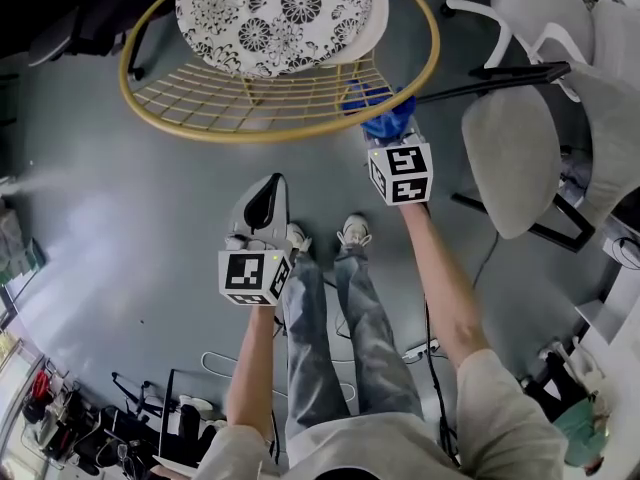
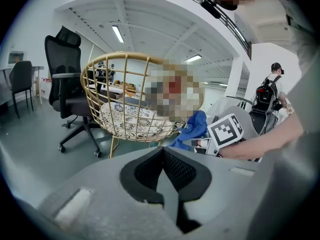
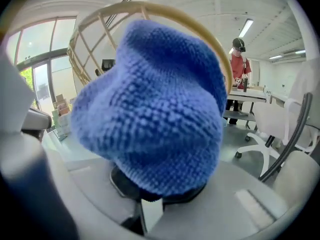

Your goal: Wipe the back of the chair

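Grey floor, smooth and matte. Gold wire chair stands at the far edge. Pale office chairs line the right edge. A person's shoes are planted mid-floor, with a white power strip behind them. Dark gear is heaped in the near left corner.

Both arms reach forward. The left claw sits lower, nearer the legs, jaws together, empty. The right claw is farther out, jaws clamped on cloth.

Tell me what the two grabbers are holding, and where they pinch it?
The right gripper pinches a blue cloth by a bunched-up end; the rest puffs out ahead. The left gripper, jaws together, holds nothing.
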{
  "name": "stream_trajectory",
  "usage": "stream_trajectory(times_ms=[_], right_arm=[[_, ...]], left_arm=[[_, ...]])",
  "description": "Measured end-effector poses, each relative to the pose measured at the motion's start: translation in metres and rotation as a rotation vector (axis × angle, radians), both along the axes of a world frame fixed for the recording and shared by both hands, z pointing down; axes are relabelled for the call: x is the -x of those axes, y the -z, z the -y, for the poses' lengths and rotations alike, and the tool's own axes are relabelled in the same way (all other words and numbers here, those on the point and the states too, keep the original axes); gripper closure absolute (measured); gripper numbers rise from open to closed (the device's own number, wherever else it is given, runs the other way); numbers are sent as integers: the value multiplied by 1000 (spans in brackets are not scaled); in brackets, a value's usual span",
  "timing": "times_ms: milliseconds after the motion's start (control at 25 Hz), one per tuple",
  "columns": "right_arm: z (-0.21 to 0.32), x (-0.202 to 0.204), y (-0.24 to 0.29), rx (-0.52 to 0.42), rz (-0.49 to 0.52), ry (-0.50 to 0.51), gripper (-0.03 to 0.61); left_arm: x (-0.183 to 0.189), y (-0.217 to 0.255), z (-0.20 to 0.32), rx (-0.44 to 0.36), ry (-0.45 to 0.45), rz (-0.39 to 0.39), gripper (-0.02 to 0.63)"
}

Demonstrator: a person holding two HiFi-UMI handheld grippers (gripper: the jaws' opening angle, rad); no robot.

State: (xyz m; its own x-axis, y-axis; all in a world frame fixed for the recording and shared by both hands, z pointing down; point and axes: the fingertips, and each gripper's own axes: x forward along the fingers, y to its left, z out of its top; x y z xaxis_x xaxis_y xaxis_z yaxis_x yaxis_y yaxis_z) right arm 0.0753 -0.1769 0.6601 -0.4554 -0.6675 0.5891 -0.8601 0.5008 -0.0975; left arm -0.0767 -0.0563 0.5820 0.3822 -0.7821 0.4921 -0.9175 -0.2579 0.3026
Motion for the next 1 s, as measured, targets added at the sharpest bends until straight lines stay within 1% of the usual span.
stream_trajectory(times_ms=[280,520,640,840,1000], right_arm=[[-53,-20,28,-47,9,-11,537],[-99,-43,63,-95,-7,-17,537],[-120,-49,82,-103,1,-29,537],[-148,-53,116,-127,5,-30,537],[-161,-50,153,-134,23,-30,537]], left_arm=[[-9,12,-8,-26,-17,5,611],[-17,24,-21,-46,-23,8,611],[-22,32,-28,-54,-26,11,611],[-28,58,-36,-82,-21,12,611],[-26,89,-42,-104,-19,26,612]])
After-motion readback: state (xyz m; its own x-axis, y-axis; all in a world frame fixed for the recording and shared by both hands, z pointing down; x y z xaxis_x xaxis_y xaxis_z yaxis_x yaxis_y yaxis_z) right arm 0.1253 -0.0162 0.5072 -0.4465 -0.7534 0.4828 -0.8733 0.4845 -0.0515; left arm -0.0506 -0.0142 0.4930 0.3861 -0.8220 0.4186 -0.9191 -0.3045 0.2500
